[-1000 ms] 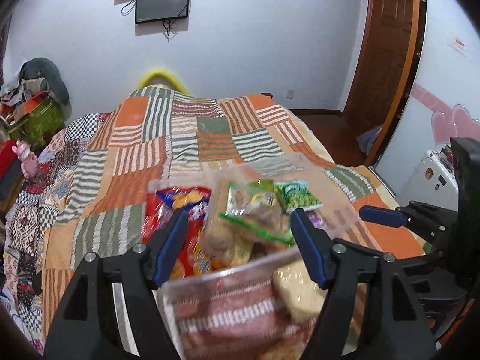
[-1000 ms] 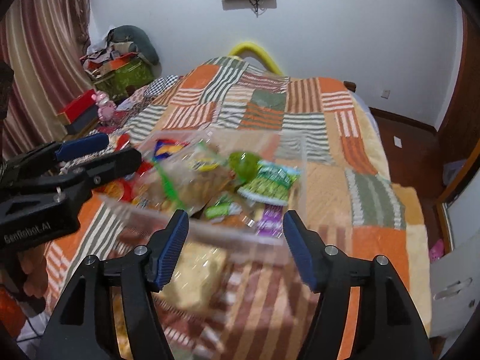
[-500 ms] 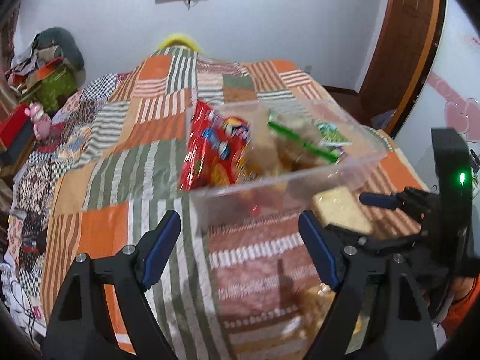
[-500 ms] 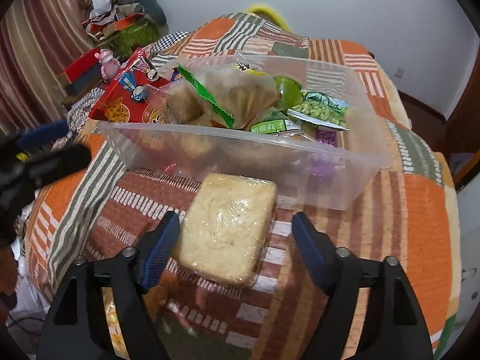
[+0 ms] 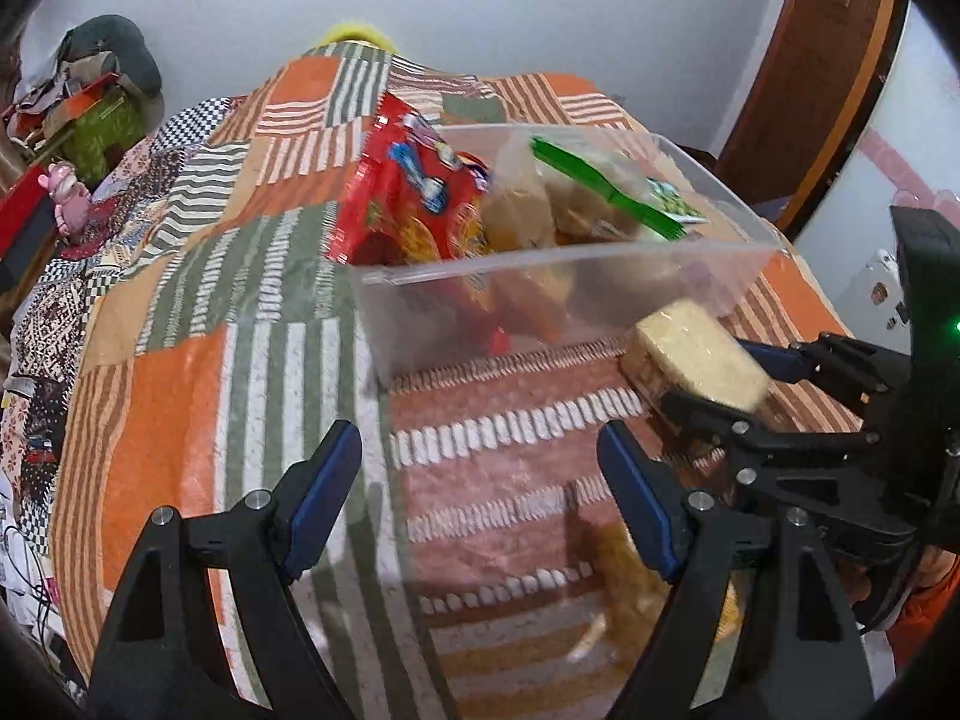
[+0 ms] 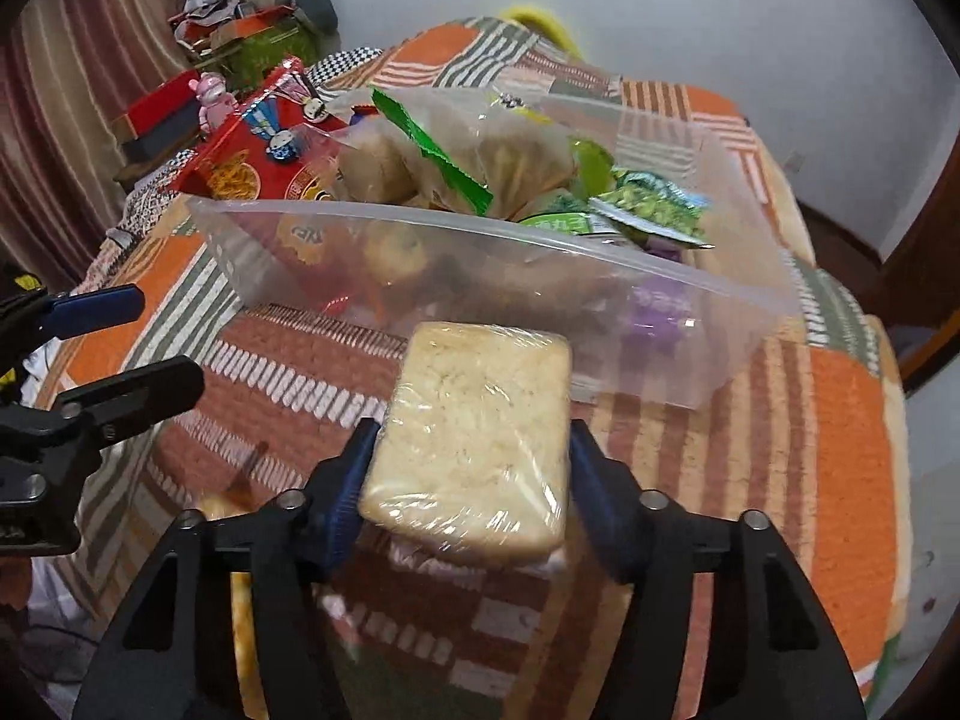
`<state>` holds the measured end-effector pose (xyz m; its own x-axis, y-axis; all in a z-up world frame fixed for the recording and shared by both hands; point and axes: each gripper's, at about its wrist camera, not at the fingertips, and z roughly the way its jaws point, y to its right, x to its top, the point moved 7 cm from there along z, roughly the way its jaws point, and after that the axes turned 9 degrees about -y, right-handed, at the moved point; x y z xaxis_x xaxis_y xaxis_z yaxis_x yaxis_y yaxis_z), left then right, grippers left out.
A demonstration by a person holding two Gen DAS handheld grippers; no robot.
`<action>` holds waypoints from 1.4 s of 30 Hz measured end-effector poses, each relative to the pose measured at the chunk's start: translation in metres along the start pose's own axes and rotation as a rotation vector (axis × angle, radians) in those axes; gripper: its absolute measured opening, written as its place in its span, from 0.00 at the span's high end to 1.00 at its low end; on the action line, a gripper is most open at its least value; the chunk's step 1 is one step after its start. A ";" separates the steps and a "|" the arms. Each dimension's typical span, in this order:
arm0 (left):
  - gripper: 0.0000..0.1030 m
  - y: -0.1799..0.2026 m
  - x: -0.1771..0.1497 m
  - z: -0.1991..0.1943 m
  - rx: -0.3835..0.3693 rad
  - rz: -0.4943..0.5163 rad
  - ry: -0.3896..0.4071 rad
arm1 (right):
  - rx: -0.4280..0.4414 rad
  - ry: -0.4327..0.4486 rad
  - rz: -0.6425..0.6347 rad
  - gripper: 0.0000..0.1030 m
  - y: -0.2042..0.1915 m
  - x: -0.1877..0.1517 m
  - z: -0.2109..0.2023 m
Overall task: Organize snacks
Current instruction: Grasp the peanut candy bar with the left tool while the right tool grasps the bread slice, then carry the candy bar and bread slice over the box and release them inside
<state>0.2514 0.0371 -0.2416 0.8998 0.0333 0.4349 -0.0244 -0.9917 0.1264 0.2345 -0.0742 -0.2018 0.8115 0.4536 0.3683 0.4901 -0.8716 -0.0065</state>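
The right gripper (image 6: 471,474) is clamping a plastic-wrapped pale block snack (image 6: 474,426) between its blue-padded fingers (image 6: 354,468), which are pressing against the block's two long sides. The block is sitting just in front of the near wall of a clear plastic bin (image 6: 540,312), which is resting on a patchwork quilt (image 6: 840,420) covering a bed. In the left wrist view the same block (image 5: 696,354) is appearing at the right, beside the bin's near right corner, with the right gripper's black frame reaching in from the right edge.

The left gripper (image 5: 480,498) is hovering over the quilt (image 5: 180,360) with its jaws spread wide and nothing between them — its blue pads (image 5: 318,498) are standing well apart, short of the bin (image 5: 540,288).

The bin is holding several packets:
- a red snack bag (image 5: 408,198) is leaning against the left wall, rising above the rim;
- a clear bag with a green seal strip (image 6: 456,144) is lying across the middle;
- a green pea packet (image 6: 654,210) is resting at the right — overlapping the rim;
- a purple item (image 6: 654,312) is showing through the near wall.

A second yellowish packet (image 5: 630,564) is lying on the quilt below the right gripper, blurred. A pink toy figure (image 6: 213,96) is standing beside the bed at the left.
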 end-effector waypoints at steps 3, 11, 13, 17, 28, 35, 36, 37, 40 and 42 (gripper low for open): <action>0.21 0.014 -0.008 -0.003 -0.025 0.022 -0.015 | 0.001 0.003 0.003 0.49 0.006 -0.013 -0.011; 0.21 0.046 -0.030 -0.012 -0.066 0.053 -0.040 | 0.015 0.025 0.073 0.49 0.025 -0.041 -0.034; 0.21 0.054 -0.035 -0.009 -0.073 0.061 -0.052 | 0.025 0.033 0.090 0.49 0.027 -0.045 -0.037; 0.21 0.066 -0.046 -0.001 -0.079 0.073 -0.078 | 0.039 0.049 0.116 0.49 0.030 -0.054 -0.043; 0.57 0.074 -0.054 0.006 -0.068 0.121 -0.051 | 0.061 0.088 0.146 0.49 0.035 -0.059 -0.055; 0.57 0.065 -0.038 -0.008 -0.064 0.103 -0.001 | 0.070 0.133 0.164 0.49 0.041 -0.046 -0.067; 0.57 0.064 -0.034 -0.013 -0.063 0.104 0.012 | 0.071 0.140 0.164 0.49 0.042 -0.043 -0.069; 0.57 0.063 -0.030 -0.017 -0.061 0.105 0.027 | 0.072 0.150 0.164 0.49 0.044 -0.039 -0.072; 0.57 0.062 -0.014 -0.030 -0.049 0.117 0.075 | 0.065 0.174 0.163 0.49 0.046 -0.027 -0.078; 0.57 0.061 -0.002 -0.039 -0.043 0.128 0.102 | 0.064 0.187 0.162 0.49 0.049 -0.018 -0.081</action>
<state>0.2316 -0.0182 -0.1999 0.8391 -0.0781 0.5383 -0.1563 -0.9825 0.1011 0.2178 -0.1402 -0.1333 0.8111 0.2612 0.5233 0.3824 -0.9138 -0.1366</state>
